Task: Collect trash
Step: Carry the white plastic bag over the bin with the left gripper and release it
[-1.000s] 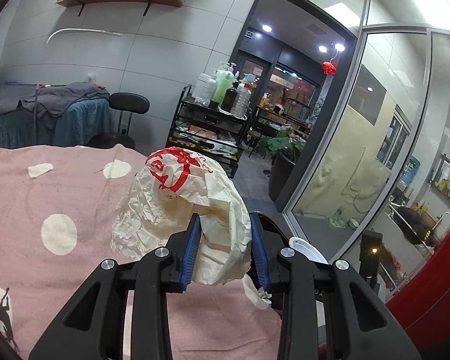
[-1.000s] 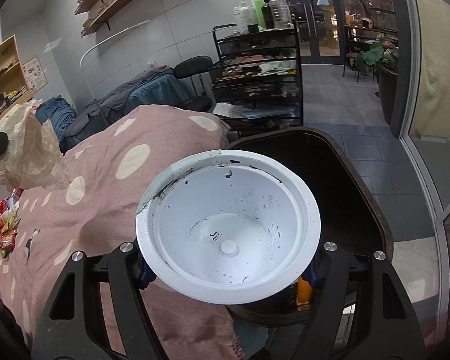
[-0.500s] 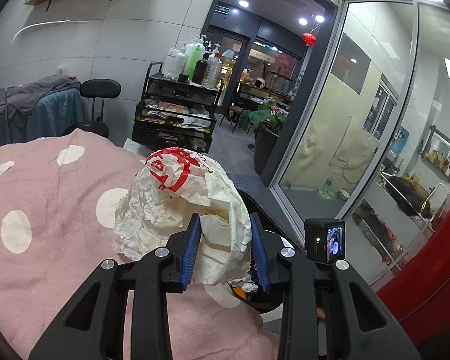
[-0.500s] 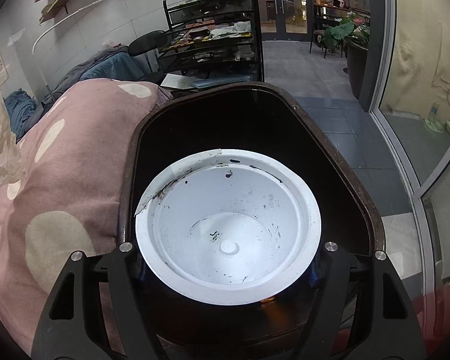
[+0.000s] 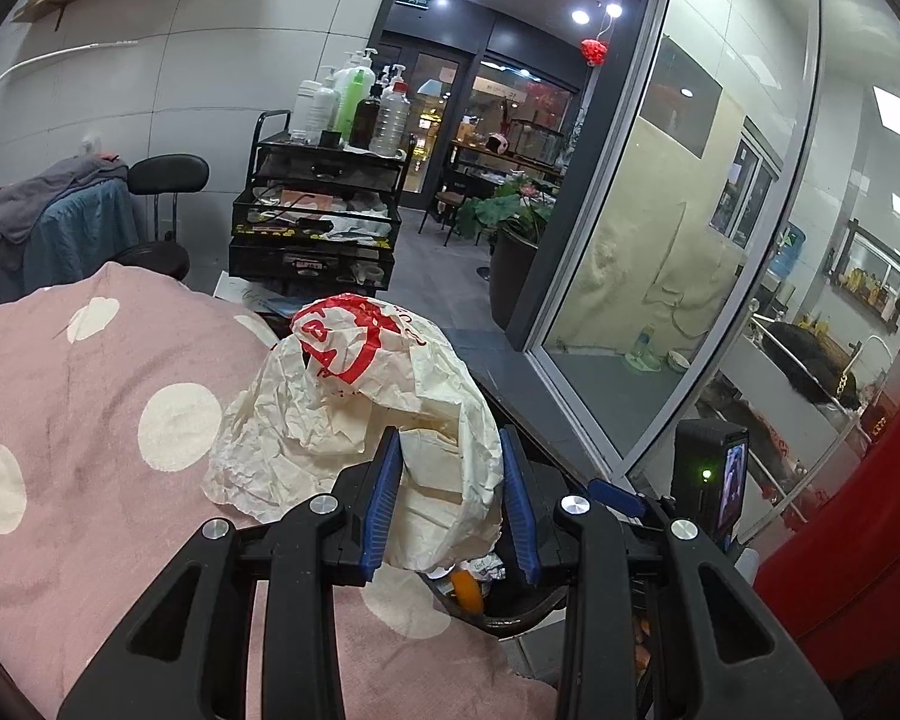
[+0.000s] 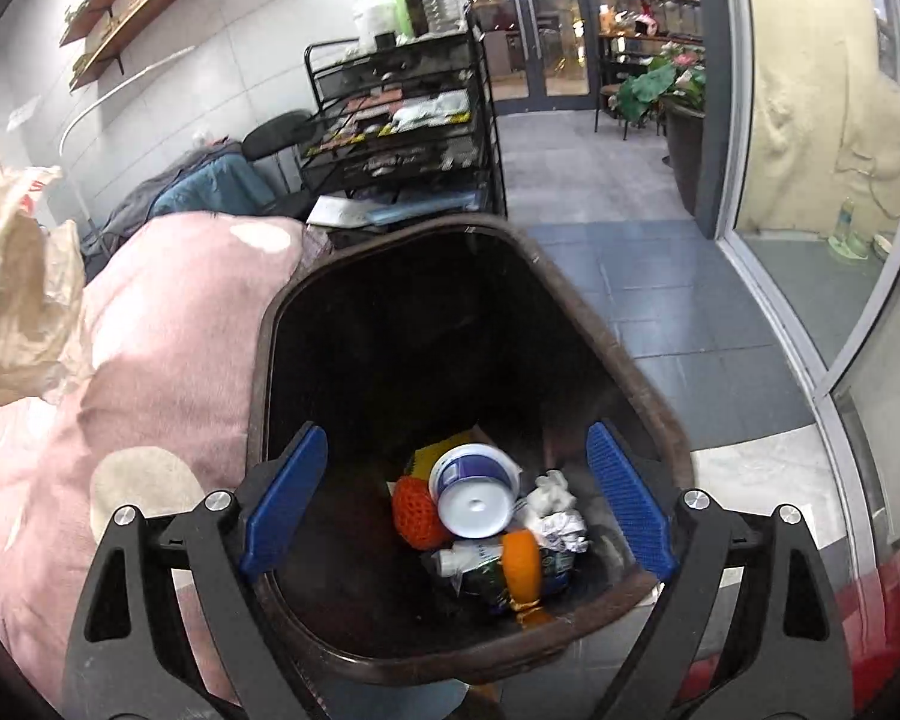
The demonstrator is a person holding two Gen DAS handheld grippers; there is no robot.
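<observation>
left tongs: clenching on the crumpled paper wrapper, blue pads pressing both sides of its lower fold
paper wrapper: cream with red print, bulging up and forward out of the left jaws; also showing at the far left edge of the right wrist view
pink blanket: white-dotted, lying left of and under the left tongs; in the right view it is sitting left of the bin, touching its rim
trash bin: dark, brown-rimmed, sitting directly under the right tongs; a slice of it is peeking out just below and right of the left jaws
right tongs: jaws opening, standing wide over the bin mouth, nothing pressing on the pads
white cup: lying upside down at the bin bottom, between the right jaws in the picture but well below them, apart from both pads
other trash: orange netted piece touching the cup's left side, crumpled tissue to its right, orange-capped item in front
black trolley: standing beyond the bin with bottles on top
glass partition: running along the right of both tongs
</observation>
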